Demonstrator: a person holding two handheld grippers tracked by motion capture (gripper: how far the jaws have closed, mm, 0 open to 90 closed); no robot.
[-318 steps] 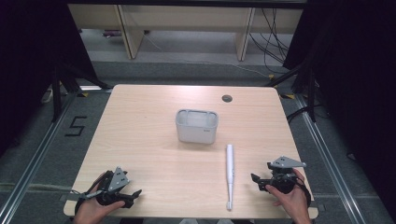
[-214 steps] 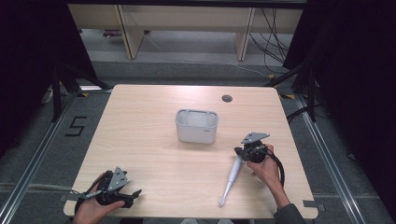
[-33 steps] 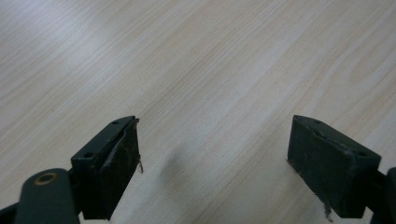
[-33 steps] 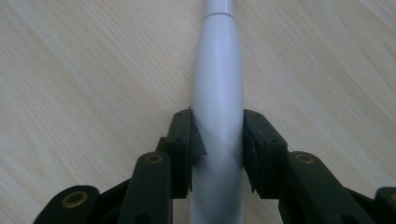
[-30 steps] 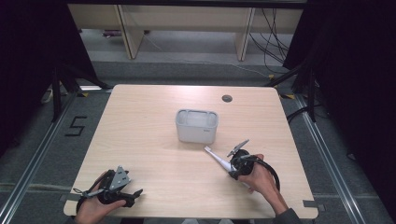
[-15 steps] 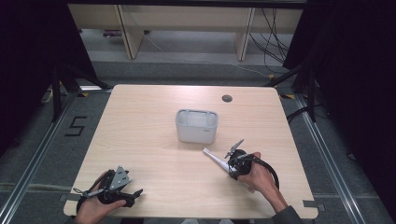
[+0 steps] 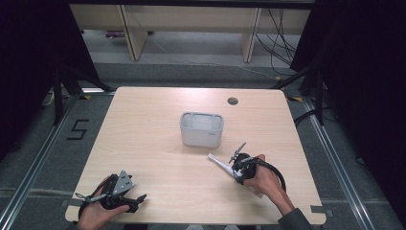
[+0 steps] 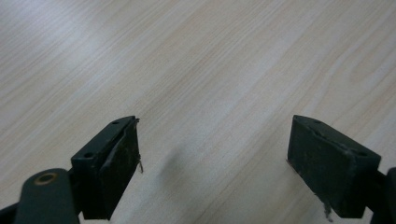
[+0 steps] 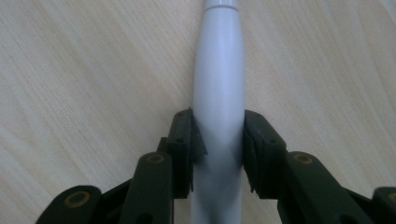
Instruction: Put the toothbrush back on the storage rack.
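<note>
- Left tongs (image 7: 128, 198): resting low at the near left corner of the counter (image 7: 143, 124), in the same spot as in the earlier views. Seen from the left gripper view (image 8: 215, 163), the jaws stand released, wide apart, with bare wood between them. No part in the work at present.
- Centre: a white bin (image 7: 201, 129), open at the top and apparently empty, stands in the middle of the counter. It has not shifted.
- Right of centre: the white wand (image 7: 219, 163), a long slim tapered stick, was lying flat on the right side of the counter some seconds ago. It is now off that spot, its free tip pointing up-left toward the bin, just short of the near right corner of it.
- Right tongs (image 7: 238, 166): clenched on the wand's shaft; the right gripper view (image 9: 218, 154) shows both pads pressed against the wand (image 9: 218, 93). Grip appears centred and firm.
- Assessment: the pickup is done; delivery into the bin looks like the remaining step, and the tip must clear the rim.
</note>
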